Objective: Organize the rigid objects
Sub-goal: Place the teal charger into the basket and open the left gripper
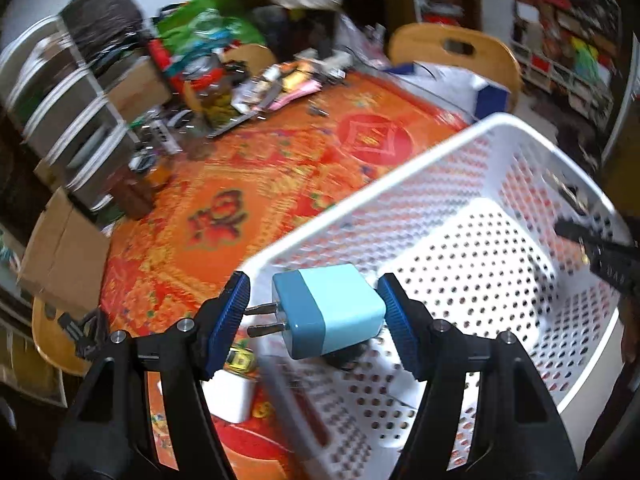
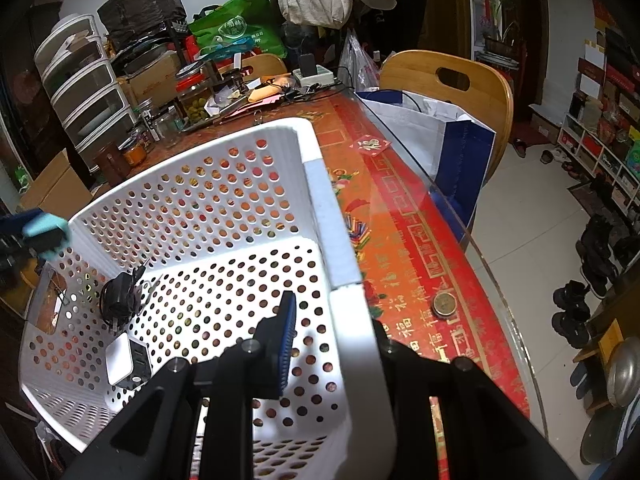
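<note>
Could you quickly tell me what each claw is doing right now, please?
Left claw: closed on the blue plug adapter.
Right claw: closed on the white basket rim.

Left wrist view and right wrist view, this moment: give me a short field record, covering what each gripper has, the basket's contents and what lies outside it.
left gripper: shut on blue plug adapter, prongs toward one pad, held above the basket's near rim
right gripper: shut on white perforated basket rim
basket contents: black plug adapter, white charger block
outside basket: white block and yellow item on the tablecloth, both blurred
surface: red patterned tablecloth under glass
</note>
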